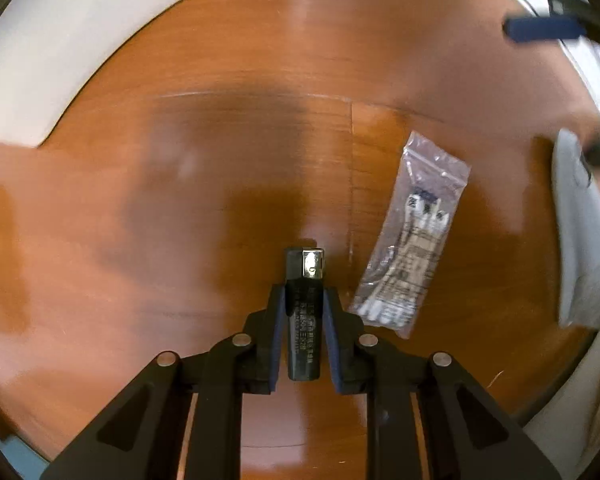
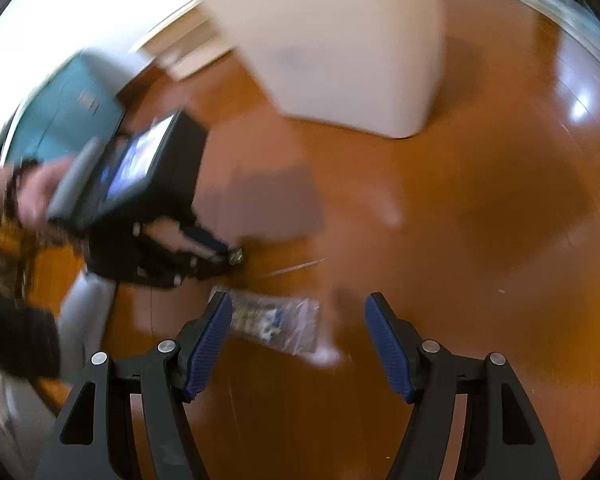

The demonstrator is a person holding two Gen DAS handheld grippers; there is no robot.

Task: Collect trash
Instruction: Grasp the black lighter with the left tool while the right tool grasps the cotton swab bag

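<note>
My left gripper is shut on a black lighter with a metal top, held above the wooden table. A clear zip bag with printed paper and small parts lies flat just right of it. In the right wrist view my right gripper is open and empty, hovering over the same zip bag, which lies between its fingers nearer the left one. The left gripper with the lighter shows there at left, held by a hand.
A white bin-like container stands at the far side of the table. A teal box sits at far left. A white surface borders the table's upper left. Grey cloth shows at right.
</note>
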